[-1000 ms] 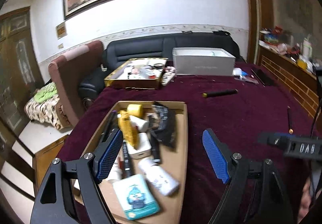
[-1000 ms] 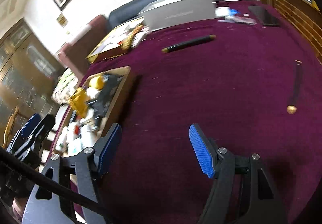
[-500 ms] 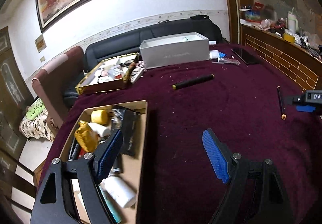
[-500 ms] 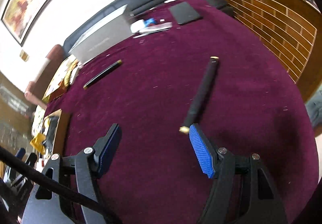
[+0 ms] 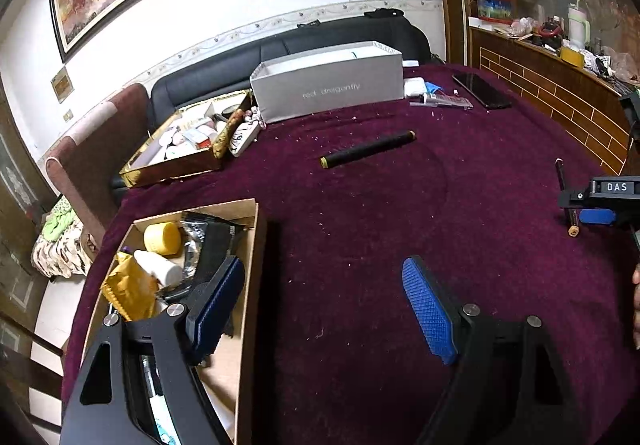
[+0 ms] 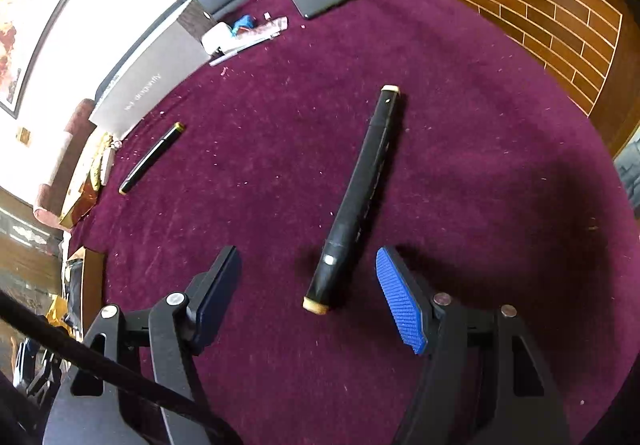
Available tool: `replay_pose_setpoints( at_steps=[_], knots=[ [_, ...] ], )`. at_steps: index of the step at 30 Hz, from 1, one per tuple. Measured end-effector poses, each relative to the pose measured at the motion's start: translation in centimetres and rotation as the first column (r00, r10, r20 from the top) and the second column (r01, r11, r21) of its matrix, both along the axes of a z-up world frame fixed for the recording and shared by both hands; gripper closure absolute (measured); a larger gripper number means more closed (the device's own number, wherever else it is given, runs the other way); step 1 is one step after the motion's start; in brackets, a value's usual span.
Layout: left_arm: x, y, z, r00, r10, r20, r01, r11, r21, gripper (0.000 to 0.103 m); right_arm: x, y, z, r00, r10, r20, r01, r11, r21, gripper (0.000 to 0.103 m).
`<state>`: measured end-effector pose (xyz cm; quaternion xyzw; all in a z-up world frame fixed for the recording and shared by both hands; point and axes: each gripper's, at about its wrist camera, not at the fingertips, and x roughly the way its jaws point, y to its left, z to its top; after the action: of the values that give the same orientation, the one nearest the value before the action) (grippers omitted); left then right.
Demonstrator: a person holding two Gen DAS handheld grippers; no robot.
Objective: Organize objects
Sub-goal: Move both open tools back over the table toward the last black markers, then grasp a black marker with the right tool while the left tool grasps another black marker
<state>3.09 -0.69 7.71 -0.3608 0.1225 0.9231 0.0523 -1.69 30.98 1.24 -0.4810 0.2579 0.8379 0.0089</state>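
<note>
A black marker (image 6: 360,197) with tan ends lies on the maroon tablecloth (image 6: 460,125). Its near end sits between the open jaws of my right gripper (image 6: 310,293), which hovers low over it without touching. The same marker (image 5: 567,205) and right gripper (image 5: 596,215) show at the right edge of the left wrist view. A second black pen (image 5: 368,149) lies mid-table; it also shows in the right wrist view (image 6: 151,159). My left gripper (image 5: 324,305) is open and empty beside a cardboard tray (image 5: 250,277) holding several small items.
A grey box (image 5: 328,87) and a gold tray (image 5: 176,161) of clutter stand at the table's far side. A black phone (image 5: 480,89) and small packets (image 5: 436,97) lie far right. A brick-pattern wooden counter (image 6: 540,5) borders the table on the right.
My right gripper has swung right and closed in on the marker, which now lies between its jaws. My left gripper has turned right, away from above the cardboard tray.
</note>
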Motion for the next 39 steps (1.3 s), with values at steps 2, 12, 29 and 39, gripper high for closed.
replay_pose_setpoints(
  at_steps=[2, 12, 29, 39],
  knots=[
    [-0.5, 0.3, -0.3, 1.000, -0.004, 0.008, 0.004, 1.000, -0.003, 0.027, -0.4, -0.2, 0.1, 1.000, -0.001, -0.003, 0.001, 1.000, 0.017, 0.033],
    [-3.1, 1.0, -1.7, 0.999, -0.017, 0.047, 0.018, 1.000, -0.013, 0.027, -1.6, -2.0, 0.0, 1.000, 0.002, -0.021, 0.001, 0.986, 0.168, 0.032],
    [-13.0, 3.6, -2.3, 0.965, -0.246, 0.090, 0.254, 0.963, -0.094, 0.027, -0.7, -1.7, -0.4, 0.993, -0.032, -0.113, 0.059, 0.966, 0.251, 0.069],
    [-19.5, 7.5, -5.5, 0.904, -0.389, 0.180, 0.417, 0.895, -0.160, 0.026, -0.8, -0.8, -0.5, 0.991, -0.036, -0.130, 0.058, 0.983, 0.172, 0.068]
  ],
)
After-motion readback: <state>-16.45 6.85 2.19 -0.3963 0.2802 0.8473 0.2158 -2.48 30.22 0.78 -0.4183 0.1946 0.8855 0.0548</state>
